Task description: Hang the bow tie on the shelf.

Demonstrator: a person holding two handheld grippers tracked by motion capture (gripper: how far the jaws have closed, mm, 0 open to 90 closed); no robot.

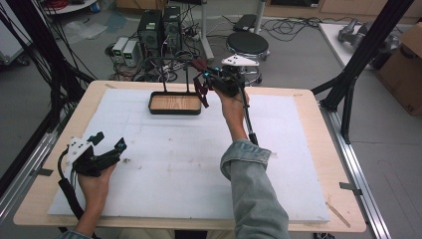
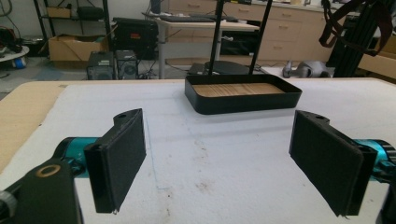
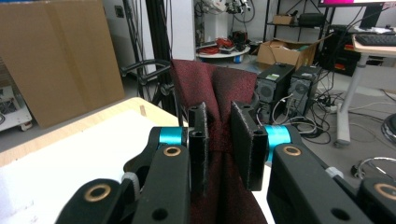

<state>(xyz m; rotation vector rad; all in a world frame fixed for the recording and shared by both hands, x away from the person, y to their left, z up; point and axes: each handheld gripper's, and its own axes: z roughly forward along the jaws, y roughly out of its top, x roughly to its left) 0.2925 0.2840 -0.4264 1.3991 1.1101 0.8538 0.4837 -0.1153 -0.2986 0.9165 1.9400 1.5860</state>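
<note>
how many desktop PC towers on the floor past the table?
4. In the high view, two black towers stand together beyond the table's far edge; two small white ones sit to their left. More may be hidden.

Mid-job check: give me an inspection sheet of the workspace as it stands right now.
Surface: white foam sheet on a wooden table, faintly smudged.
Job's things: black tray with wooden floor, two upright rods at its back; dark red cloth.
Clutter: nothing seen on the sheet.
Grippers: left gripper open, low at the near left; right gripper shut on the cloth, raised beside the tray.
Cables: one trails from each gripper.
Surroundings: computer towers, stool, cardboard box.
</note>
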